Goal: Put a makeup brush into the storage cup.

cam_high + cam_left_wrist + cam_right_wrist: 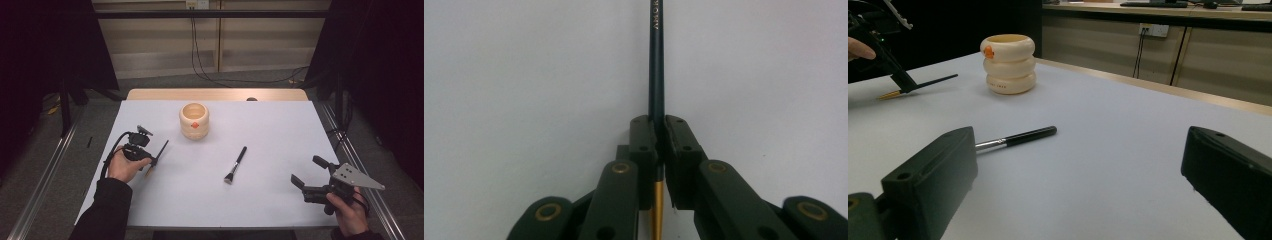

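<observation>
The left gripper (151, 161) is clamped on a slim dark-handled brush (161, 152), its two black jaws closed against the handle at about mid-length. In the left gripper view the dark handle (656, 60) runs straight out ahead of the jaws over the white worktop (524, 75), printed lettering is legible near its far end, and a gold ferrule section (656, 210) sits behind the jaws toward the gripper body. In the high view the brush projects forward and to the right of this gripper, with the gold end just behind it near the hand (125, 167). Whether the brush touches the worktop cannot be determined. The right gripper (306, 173) is held by the right hand (350, 212) low over the worktop (270, 140), jaws spread wide and holding nothing. A second brush, black-handled with a silver ferrule and a dark head (235, 165), lies flat on the worktop ahead and to the left of the right gripper, apart from it; in the right gripper view its handle (1020, 136) emerges from behind the left jaw. A cream ribbed holder (193, 120) with an orange mark stands upright beyond both grippers, ahead and to the right of the left gripper, well apart from the held brush.
</observation>
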A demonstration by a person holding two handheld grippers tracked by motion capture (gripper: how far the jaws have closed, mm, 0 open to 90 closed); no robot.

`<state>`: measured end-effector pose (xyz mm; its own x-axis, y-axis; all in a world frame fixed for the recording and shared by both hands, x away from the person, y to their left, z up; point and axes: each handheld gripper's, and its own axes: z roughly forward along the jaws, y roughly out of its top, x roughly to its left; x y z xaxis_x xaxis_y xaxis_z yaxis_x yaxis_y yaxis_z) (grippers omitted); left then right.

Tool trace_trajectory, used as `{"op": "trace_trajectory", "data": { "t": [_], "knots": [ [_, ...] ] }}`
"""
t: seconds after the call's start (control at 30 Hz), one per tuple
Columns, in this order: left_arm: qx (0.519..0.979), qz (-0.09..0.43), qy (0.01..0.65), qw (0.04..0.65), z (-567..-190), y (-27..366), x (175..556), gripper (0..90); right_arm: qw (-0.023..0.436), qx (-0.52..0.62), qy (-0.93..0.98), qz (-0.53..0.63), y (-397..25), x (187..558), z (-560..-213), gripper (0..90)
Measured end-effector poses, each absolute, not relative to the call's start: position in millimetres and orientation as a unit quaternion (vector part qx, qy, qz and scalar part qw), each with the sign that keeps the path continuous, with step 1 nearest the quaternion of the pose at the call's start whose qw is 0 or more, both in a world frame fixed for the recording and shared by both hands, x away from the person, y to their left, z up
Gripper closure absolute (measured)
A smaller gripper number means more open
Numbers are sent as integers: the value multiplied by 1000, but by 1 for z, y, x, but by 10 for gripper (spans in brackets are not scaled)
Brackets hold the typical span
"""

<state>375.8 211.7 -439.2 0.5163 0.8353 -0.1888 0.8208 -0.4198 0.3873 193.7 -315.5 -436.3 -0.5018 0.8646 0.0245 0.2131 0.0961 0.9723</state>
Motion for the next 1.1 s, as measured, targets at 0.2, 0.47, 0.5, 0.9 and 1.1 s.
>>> {"op": "trace_trajectory", "data": {
  "t": [0.2, 0.47, 0.5, 0.9, 1.1],
  "knots": [
    [824, 56, 489, 280, -430, 214, 366, 836, 302, 396, 675, 544, -315, 194, -436, 12],
    [796, 79, 475, 367, -417, 223, 350, 836, 299, 397, 674, 547, -316, 193, -435, 11],
    [788, 94, 470, 386, -414, 227, 346, 836, 299, 395, 675, 547, -316, 193, -435, 11],
    [714, 154, 442, 521, -397, 244, 329, 835, 300, 398, 673, 547, -315, 193, -435, 11],
    [691, 182, 425, 556, -391, 250, 320, 835, 298, 398, 673, 548, -316, 193, -435, 11]
  ]
}}
